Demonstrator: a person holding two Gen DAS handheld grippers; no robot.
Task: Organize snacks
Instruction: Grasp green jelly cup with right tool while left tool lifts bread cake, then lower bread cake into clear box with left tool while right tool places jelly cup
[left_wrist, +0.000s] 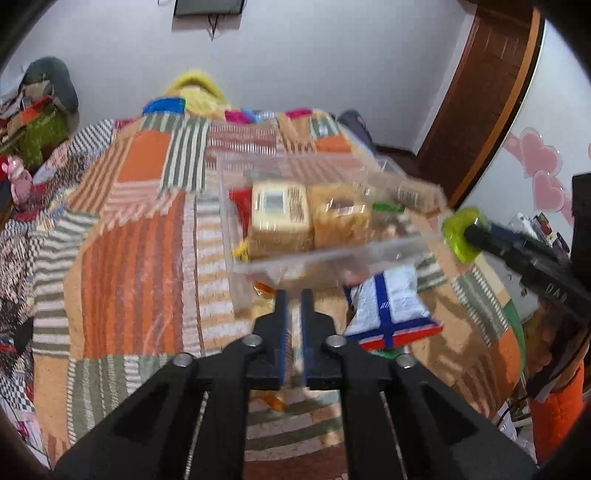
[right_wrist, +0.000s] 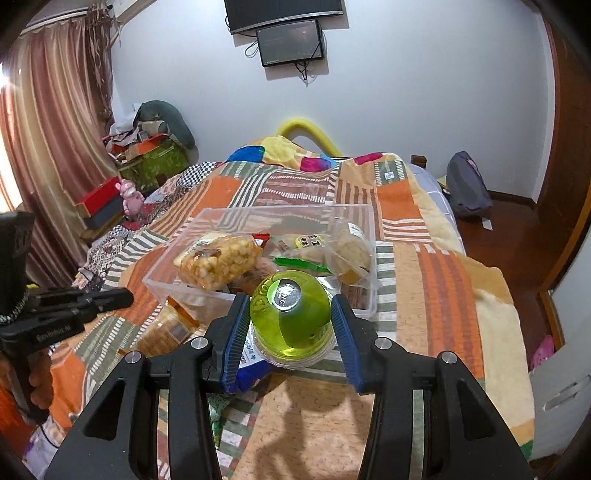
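Over bed (right_wrist: 436, 258) | right gripper (right_wrist: 291, 328) clamps green bottle (right_wrist: 291, 314) | left gripper (left_wrist: 293, 295) closed, empty | snacks in clear bin (right_wrist: 347, 210)

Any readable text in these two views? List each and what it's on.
"NG" – tail end of embossed lettering on the green bottle, held in the right claw; the rest is under glare.
"DAB" – partial white print on the right claw's body in the left view; unsure.
White print on the left claw: too blurred.
Labels on the snack packets in the clear box: too small or blurred.
Blue and white packet: blurred.
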